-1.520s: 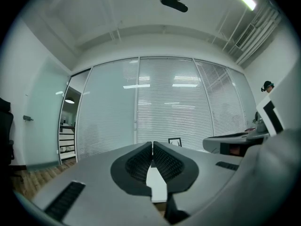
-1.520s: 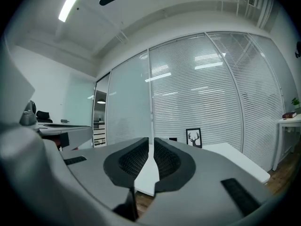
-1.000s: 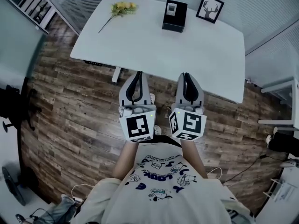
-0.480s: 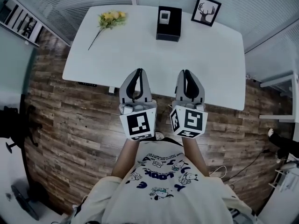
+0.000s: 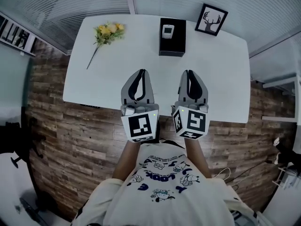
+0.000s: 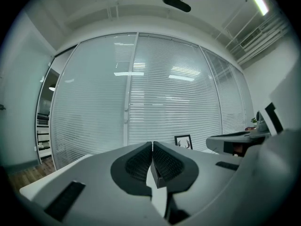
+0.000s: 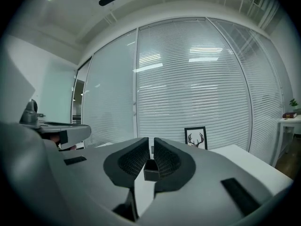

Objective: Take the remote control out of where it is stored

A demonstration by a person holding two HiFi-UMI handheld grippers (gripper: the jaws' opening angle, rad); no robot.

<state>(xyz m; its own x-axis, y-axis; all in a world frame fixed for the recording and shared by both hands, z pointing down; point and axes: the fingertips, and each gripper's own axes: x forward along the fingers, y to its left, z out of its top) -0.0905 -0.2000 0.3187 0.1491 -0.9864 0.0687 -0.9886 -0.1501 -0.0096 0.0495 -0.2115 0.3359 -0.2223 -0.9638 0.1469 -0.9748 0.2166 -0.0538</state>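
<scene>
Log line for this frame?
stage: before reach | left gripper: shut, empty | right gripper: empty | grey remote control: in black box on white table, untouched

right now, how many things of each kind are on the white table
yellow flower sprig: 1
black rectangular box: 1
small white remote control in the box: 1
black-framed antler picture: 1
total: 4

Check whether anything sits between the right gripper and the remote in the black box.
Nothing visible does. Only bare table separates the right gripper from the black box holding the remote; the flowers and framed picture sit off to the sides.
</scene>
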